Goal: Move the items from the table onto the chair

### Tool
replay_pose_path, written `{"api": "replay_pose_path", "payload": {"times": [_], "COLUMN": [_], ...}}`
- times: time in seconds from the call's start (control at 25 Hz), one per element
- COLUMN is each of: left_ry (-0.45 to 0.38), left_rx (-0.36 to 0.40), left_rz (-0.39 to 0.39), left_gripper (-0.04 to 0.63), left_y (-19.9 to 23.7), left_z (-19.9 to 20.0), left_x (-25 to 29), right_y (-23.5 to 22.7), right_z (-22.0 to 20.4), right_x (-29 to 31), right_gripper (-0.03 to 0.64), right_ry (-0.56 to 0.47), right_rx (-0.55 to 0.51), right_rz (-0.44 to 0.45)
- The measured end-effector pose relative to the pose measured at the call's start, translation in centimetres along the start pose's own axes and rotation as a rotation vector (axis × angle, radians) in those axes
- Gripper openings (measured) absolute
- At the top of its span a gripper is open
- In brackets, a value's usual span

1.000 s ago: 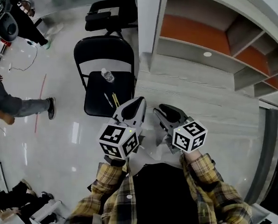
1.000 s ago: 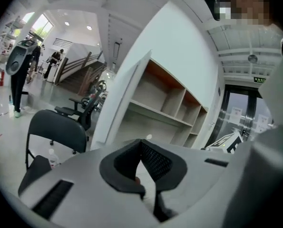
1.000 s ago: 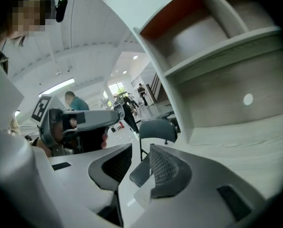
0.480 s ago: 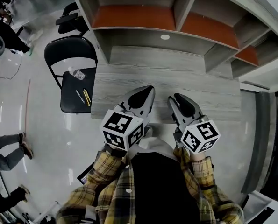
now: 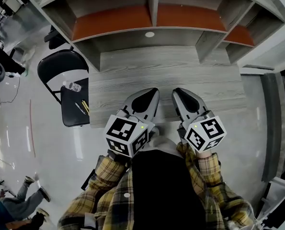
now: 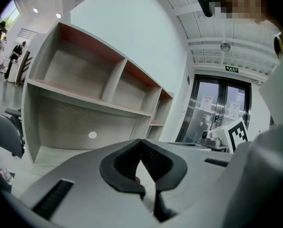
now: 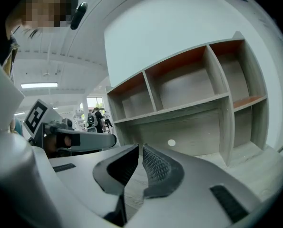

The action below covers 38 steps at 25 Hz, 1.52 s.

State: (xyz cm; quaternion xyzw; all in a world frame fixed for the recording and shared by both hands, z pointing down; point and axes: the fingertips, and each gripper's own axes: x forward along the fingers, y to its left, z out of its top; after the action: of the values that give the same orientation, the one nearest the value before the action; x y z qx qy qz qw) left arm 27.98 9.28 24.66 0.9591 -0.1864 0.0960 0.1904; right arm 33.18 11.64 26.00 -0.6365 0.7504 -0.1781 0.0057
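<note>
The worktop (image 5: 180,75) looks bare; the bottle (image 5: 73,86) and pens (image 5: 85,108) lie on the chair (image 5: 70,121) (so little seems left). My left fingers (image 6: 124,163) are pressed together, empty. My right fingers (image 7: 156,167) have just been closing, nearly together, on nothing.
</note>
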Motion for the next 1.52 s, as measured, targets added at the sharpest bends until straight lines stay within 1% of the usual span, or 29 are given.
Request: {"api": "replay_pose_path", "payload": {"times": [0.28, 0.4, 0.76, 1.12, 1.52], "left_ry": [0.003, 0.003, -0.003, 0.004, 0.012], "left_rx": [0.012, 0.013, 0.000, 0.004, 0.004], "left_rz": [-0.038, -0.046, -0.046, -0.056, -0.056], "left_gripper": [0.003, 0.003, 0.003, 0.003, 0.003], "left_y": [0.3, 0.8, 2.1, 1.5, 1.0], "left_z": [1.1, 1.3, 1.5, 1.1, 0.6], "left_x": [0.4, 0.3, 0.0, -0.4, -0.2], "right_y": [1.3, 1.6, 2.3, 2.7, 2.1], "right_z": [1.2, 1.4, 2.1, 1.6, 0.9], "right_x": [0.9, 1.2, 2.2, 2.2, 1.3], "right_gripper": [0.021, 0.018, 0.018, 0.017, 0.017], "right_ry": [0.001, 0.005, 0.009, 0.027, 0.039], "right_rx": [-0.047, -0.049, -0.053, -0.074, -0.072], "right_rz": [-0.015, -0.022, -0.014, 0.000, -0.014]}}
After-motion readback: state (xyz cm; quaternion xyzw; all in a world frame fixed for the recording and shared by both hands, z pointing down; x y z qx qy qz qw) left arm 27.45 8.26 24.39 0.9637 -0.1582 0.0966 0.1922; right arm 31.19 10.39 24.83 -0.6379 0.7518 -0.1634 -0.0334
